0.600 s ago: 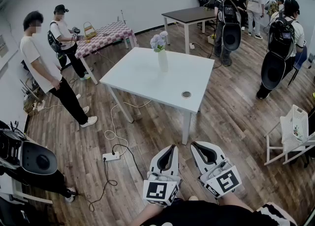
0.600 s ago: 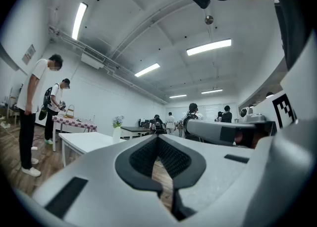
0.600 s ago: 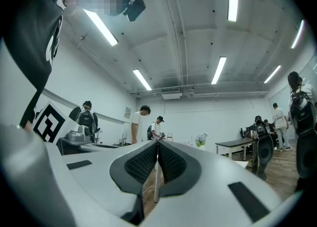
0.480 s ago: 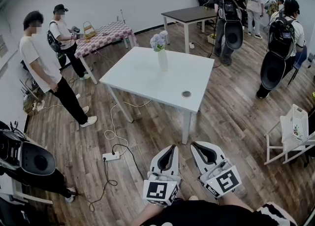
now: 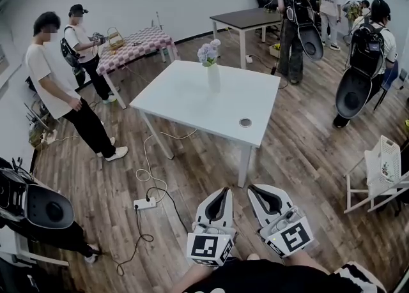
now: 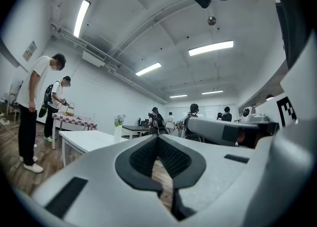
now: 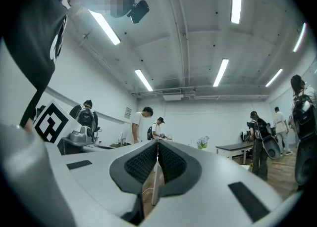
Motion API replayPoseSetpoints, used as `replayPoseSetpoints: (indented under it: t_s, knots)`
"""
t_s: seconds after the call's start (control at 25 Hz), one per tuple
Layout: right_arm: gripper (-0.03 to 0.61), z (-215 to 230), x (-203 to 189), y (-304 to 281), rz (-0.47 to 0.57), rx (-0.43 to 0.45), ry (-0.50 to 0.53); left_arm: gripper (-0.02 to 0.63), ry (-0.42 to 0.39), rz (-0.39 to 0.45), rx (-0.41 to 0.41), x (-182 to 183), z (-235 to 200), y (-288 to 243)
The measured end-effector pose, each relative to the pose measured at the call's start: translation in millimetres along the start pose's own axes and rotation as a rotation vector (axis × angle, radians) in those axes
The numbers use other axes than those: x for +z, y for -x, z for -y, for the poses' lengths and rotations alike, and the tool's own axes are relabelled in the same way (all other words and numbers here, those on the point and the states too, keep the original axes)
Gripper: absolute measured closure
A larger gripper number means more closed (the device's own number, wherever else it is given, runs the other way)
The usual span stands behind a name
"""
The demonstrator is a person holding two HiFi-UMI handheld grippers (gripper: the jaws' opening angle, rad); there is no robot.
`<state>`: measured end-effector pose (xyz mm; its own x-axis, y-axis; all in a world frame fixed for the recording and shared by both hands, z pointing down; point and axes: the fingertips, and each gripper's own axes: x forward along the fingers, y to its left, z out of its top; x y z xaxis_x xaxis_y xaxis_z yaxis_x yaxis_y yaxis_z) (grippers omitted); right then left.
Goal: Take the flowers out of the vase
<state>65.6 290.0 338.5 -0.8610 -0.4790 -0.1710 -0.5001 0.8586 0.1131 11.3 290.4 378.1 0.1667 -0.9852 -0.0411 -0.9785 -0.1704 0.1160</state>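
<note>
A slim white vase holding pale purple and white flowers stands at the far side of the white table, well ahead of me. Both grippers are held low near my body, far short of the table. My left gripper is shut with nothing in it, and so is my right gripper beside it. In the left gripper view the flowers show small beyond the touching tips of the left gripper. The right gripper view shows the flowers far off, right of the right gripper.
A small round object lies near the table's right edge. A power strip and cables lie on the wood floor in front of the table. Two people stand at left by a checkered table. People with backpacks stand at right; a white rack is nearby.
Both grippers stay where they were. The person with the backpack by the far black table has shifted a little; the view has drifted slightly.
</note>
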Motion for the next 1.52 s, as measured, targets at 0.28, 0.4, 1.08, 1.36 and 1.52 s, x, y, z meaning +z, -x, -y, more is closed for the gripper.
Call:
replayPoseSetpoints:
  t_s: [0.28,0.4,1.08,1.36,1.52]
  knots:
    - [0.558,-10,-3,-17,0.032,-0.04,-0.037,0.612,0.006,-0.006,-0.004,-3,-24,8]
    - [0.558,-18,-9,-23,0.042,-0.066,-0.068,0.612,0.006,-0.003,-0.017,-5,-35,14]
    - [0.558,-7,-36,-74,0.004,-0.071,-0.081,0.612,0.018,-0.017,-0.047,-13,-76,-26]
    - [0.558,34,-48,-117,-0.011,-0.061,-0.099,0.612,0.013,-0.016,-0.035,-6,-101,-81]
    - [0.558,69,-53,-144,-0.003,-0.048,-0.099,0.612,0.007,-0.009,-0.029,-4,-113,-122]
